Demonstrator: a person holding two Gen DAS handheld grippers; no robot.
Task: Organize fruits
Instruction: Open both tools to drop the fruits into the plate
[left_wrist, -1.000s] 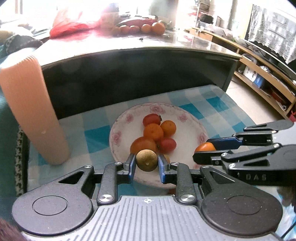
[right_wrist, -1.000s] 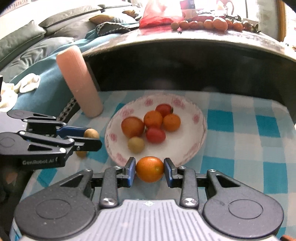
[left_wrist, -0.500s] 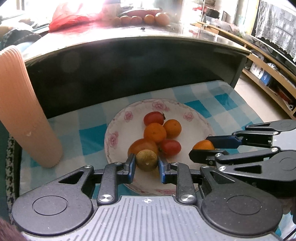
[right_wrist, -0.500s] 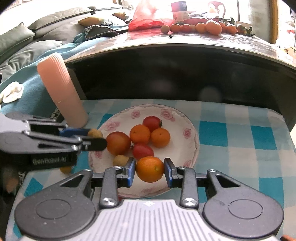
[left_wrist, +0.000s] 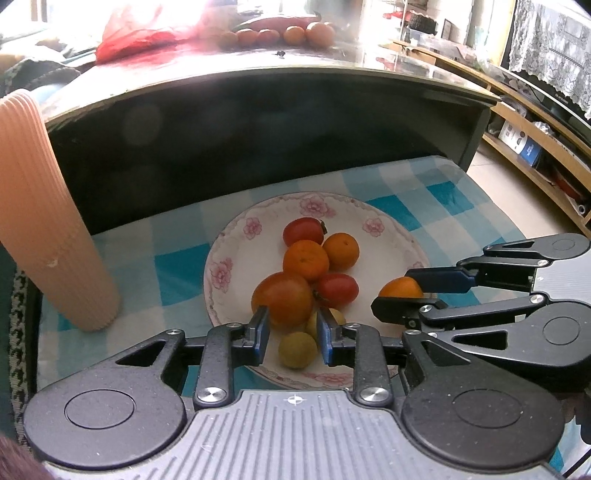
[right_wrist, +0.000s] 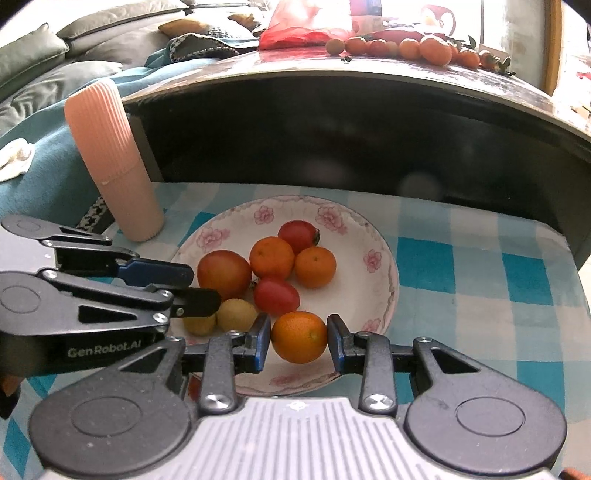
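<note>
A floral plate (left_wrist: 236, 258) (right_wrist: 384, 288) on a blue checked cloth holds oranges, red tomatoes and small yellow-green fruits. My left gripper (left_wrist: 291, 332) is open over the plate's near edge; a yellow-green fruit (left_wrist: 297, 349) lies loose on the plate between its fingers. In the right wrist view this gripper (right_wrist: 195, 291) comes in from the left above two yellow-green fruits (right_wrist: 236, 315). My right gripper (right_wrist: 298, 338) stands around an orange (right_wrist: 300, 336) over the plate's near rim, with slight gaps at both pads. In the left wrist view it (left_wrist: 400, 295) comes in from the right.
A ribbed pink cup (left_wrist: 48, 229) (right_wrist: 114, 162) stands left of the plate. A dark table (left_wrist: 258, 96) rises right behind, with more fruit (right_wrist: 406, 48) and a red bag (left_wrist: 140, 37) on top. A shelf unit (left_wrist: 535, 140) is at the right.
My left gripper has opened and dropped the yellow-green fruit onto the plate. My right gripper has moved over the plate with the orange, and its fingers have widened slightly.
</note>
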